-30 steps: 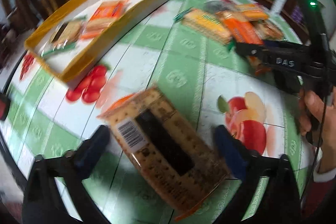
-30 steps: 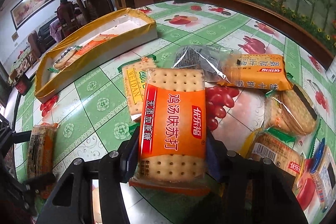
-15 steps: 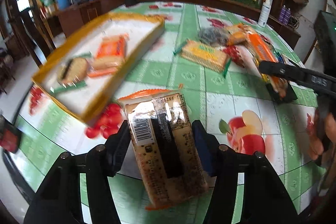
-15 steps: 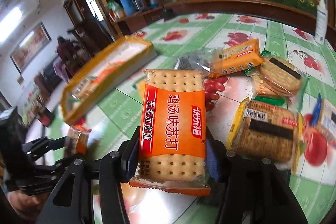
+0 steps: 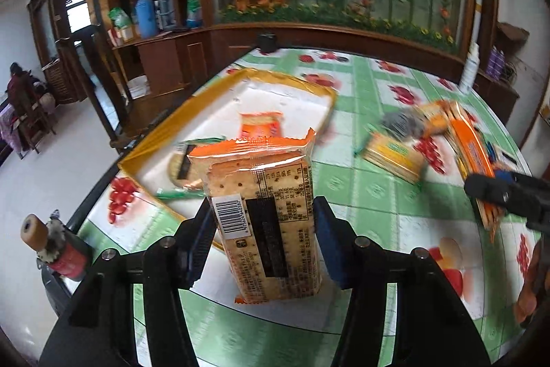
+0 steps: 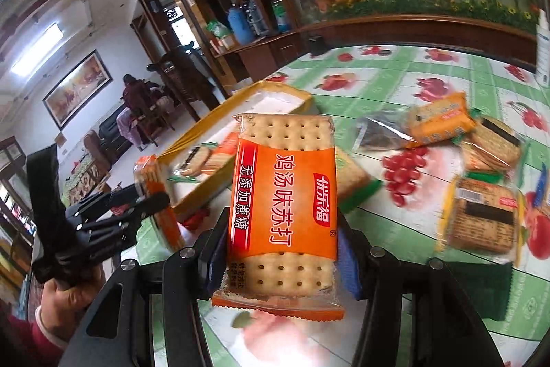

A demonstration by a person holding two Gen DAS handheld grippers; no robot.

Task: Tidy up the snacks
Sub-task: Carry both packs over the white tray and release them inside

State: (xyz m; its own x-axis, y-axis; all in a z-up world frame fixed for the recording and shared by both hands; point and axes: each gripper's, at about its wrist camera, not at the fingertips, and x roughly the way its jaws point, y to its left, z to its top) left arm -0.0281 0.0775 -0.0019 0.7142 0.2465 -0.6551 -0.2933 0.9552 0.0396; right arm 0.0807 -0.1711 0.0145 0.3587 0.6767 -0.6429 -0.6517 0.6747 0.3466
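My left gripper (image 5: pixel 263 227) has its jaws closing on a clear-wrapped cracker pack (image 5: pixel 264 181) with a barcode; the blue pads press both its sides and it hangs above the table. An orange-labelled cracker pack (image 6: pixel 285 188) is held in the air by my right gripper (image 6: pixel 282 251), which is shut on it. Beyond both lies a yellow-rimmed white tray (image 5: pixel 161 136) (image 6: pixel 202 136) with an orange pack (image 5: pixel 261 124) and a dark-filled biscuit pack (image 5: pixel 178 164) inside. Each gripper shows in the other's view: the right one (image 5: pixel 498 191) at the right edge, the left one (image 6: pixel 151 198) at the left.
Several loose snack packs lie on the green fruit-print tablecloth, among them a yellow one (image 5: pixel 392 153), an orange one (image 6: pixel 440 119) and a dark-filled one (image 6: pixel 481 219). A white bottle (image 5: pixel 469 67) stands by the far rim. A wooden cabinet and the table's left edge (image 5: pixel 96 191) are close by.
The left jaws closed on the barcode pack and lifted it off the cloth. Both grippers rose and tipped up, so more of the room shows. The right one kept its orange pack.
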